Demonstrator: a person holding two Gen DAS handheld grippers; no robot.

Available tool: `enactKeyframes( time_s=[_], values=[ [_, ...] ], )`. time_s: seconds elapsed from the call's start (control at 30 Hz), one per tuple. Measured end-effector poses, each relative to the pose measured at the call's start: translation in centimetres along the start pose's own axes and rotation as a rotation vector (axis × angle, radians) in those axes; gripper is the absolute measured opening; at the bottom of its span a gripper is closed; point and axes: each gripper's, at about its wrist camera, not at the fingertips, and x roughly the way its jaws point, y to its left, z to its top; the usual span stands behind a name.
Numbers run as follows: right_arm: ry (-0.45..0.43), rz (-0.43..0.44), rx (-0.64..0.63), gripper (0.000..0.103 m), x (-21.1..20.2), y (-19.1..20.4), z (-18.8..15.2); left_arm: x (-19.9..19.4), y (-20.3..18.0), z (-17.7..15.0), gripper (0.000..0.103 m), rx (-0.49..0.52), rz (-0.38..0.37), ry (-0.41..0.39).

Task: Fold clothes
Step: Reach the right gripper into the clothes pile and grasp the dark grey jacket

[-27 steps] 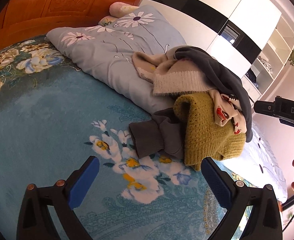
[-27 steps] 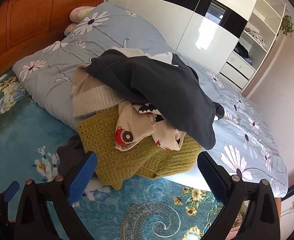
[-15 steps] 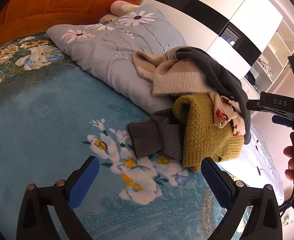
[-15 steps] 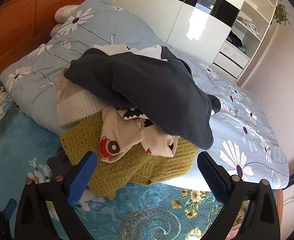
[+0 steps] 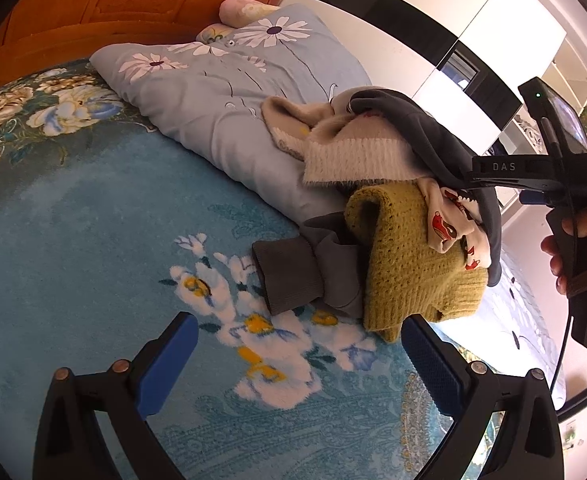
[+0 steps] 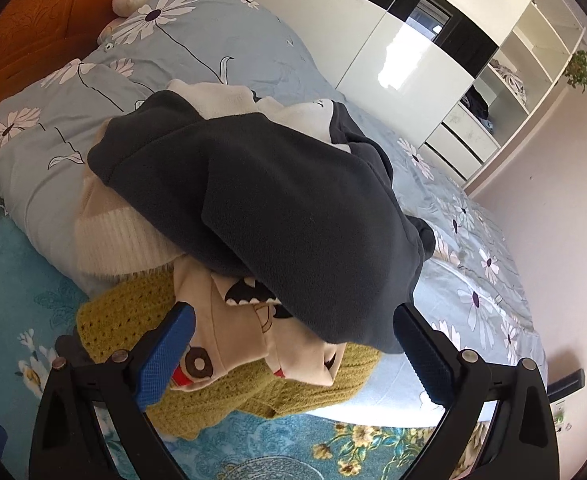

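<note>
Right gripper (image 6: 293,344) nearer clothes pile (image 6: 253,216).

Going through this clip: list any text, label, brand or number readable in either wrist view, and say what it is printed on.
"DAS": pale letters on the black body of the right gripper, seen in the left wrist view.
The cream printed garment carries cartoon pictures only, no readable words.
No other text is readable in either view.

Bright daylight; strong glare on the glossy wardrobe doors (image 6: 421,60) ahead of the right gripper (image 6: 293,344). Fisheye bending and dark vignetting at edges.
</note>
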Motion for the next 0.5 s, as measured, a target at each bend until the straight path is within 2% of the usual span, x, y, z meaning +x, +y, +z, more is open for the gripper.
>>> enactKeyframes(
  time_s=[0.1, 0.13, 0.2, 0.33, 0.4, 0.5],
  values=[
    [-0.01, -0.037, -0.061, 0.092, 0.9, 1.1, 1.1, 0.1, 0.2, 0.0, 0.103, -0.008, -0.004, -0.004],
    [-0.005, -0.041, -0.074, 0.084, 1.3, 1.5, 1.4, 0.1, 0.3, 0.1, 0.103, -0.01, -0.006, -0.008],
    [0.004, -0.05, -0.1, 0.075, 2.0, 2.4, 1.9, 0.2, 0.4, 0.1, 0.103, -0.016, -0.006, -0.007],
    [-0.041, -0.037, -0.193, 0.075, 2.1, 5.4, 2.2, 0.4, 0.7, 0.2, 0.103, -0.032, -0.006, 0.005],
    [-0.051, -0.061, -0.251, 0.075, 2.6, 6.9, 2.4, 0.4, 0.8, 0.2, 0.103, -0.033, -0.006, 0.005],
    [-0.085, -0.137, -0.193, 0.067, 2.7, 6.3, 3.5, 0.5, 0.9, 0.2, 0.103, -0.031, -0.001, 0.008]
  ],
)
